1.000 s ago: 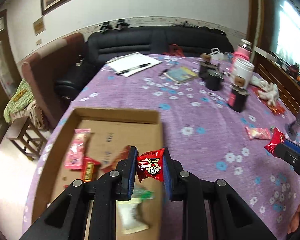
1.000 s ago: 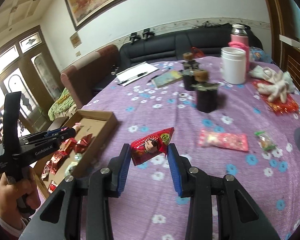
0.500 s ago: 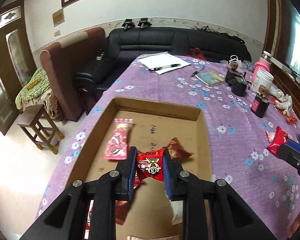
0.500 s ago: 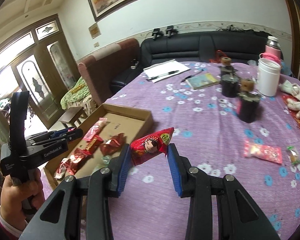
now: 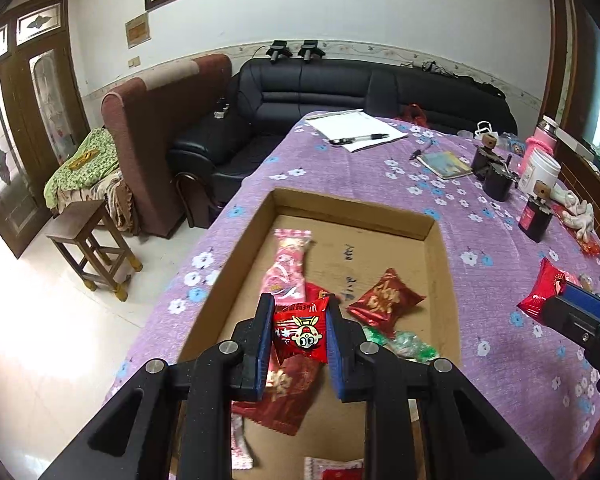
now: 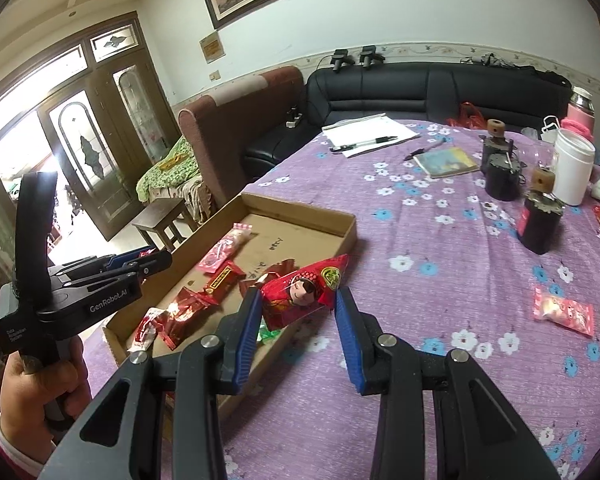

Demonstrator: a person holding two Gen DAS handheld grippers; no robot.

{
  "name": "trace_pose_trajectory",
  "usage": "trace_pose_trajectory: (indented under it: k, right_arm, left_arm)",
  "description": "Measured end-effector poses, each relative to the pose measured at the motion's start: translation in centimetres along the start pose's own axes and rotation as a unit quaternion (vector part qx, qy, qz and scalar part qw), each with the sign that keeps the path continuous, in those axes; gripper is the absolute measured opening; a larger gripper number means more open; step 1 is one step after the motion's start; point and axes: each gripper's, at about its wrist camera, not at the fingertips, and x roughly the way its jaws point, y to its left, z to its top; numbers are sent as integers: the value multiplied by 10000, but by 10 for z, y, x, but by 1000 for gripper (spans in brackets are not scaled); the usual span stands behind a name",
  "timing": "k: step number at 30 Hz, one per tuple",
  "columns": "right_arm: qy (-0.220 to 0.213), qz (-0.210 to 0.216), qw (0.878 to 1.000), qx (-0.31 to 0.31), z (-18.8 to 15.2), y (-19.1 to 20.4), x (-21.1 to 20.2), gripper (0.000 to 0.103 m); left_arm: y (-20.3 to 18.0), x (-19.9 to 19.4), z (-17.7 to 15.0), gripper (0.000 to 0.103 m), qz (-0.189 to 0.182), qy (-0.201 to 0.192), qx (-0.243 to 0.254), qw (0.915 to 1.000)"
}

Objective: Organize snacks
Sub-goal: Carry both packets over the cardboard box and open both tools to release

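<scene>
White jar (image 6: 573, 170), notepad with pen (image 6: 366, 133), perhaps a booklet (image 6: 448, 162).

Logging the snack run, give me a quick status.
Left gripper shut on rabbit-print red packet, over cardboard tray. Right gripper shut on red doll-face packet, near tray edge. Nothing blocking.

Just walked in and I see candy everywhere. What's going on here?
A person is sorting snacks into a cardboard box on the purple-clothed table. The left gripper is clamped on a small red rabbit packet above the box, which already has several snacks in it. The right gripper is clamped on a red doll-face packet near the box's edge. A pink packet lies loose on the table.
</scene>
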Motion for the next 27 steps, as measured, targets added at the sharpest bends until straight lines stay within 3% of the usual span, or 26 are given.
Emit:
trace_pose_trajectory:
  k: [11,27]
  right_arm:
    - [162,141,9997,-116,4,23,25,37]
    - [323,174,9990,-238,19,40,65,37]
  left_arm:
    - [29,2,-10,25,38,55,-212,9998]
    - [9,0,-34,25,-162,191,4,9997]
